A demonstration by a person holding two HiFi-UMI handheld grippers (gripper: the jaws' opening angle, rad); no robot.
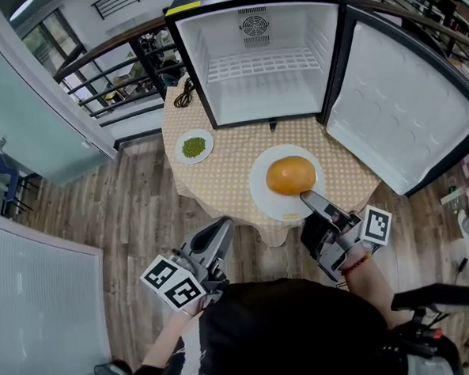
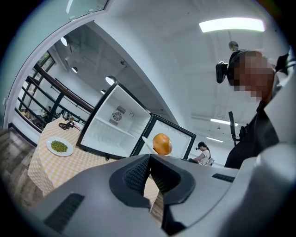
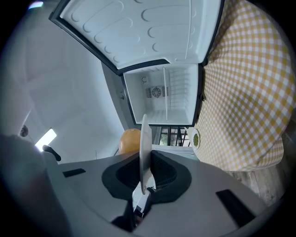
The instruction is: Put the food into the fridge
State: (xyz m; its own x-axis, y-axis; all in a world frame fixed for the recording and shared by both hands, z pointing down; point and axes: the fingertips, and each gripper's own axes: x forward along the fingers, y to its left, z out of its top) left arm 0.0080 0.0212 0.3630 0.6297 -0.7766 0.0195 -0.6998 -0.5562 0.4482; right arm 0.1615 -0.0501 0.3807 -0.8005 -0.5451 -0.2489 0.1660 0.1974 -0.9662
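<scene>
Nearest, the left gripper [image 1: 220, 229] hangs off the bench's near edge, its fingers closed together. The right gripper [image 1: 306, 196] has its fingers clamped on the near rim of a white plate [image 1: 265, 195]. A plank floor [image 1: 132, 197] spreads under both. Ahead of the fingers stands a bench [image 1: 233, 163] in yellow-checked cloth. It bears an open fridge [image 1: 265, 101], white inside with a wire shelf [image 1: 263, 64], its door [image 1: 404, 109] swung right. The plate lies over the bench's near edge, just beyond the right fingers, and carries a round, glossy orange-brown bun [image 1: 290, 174]. Ahead-left of the left fingers, a saucer [image 1: 206, 154] holds peas [image 1: 193, 147].
</scene>
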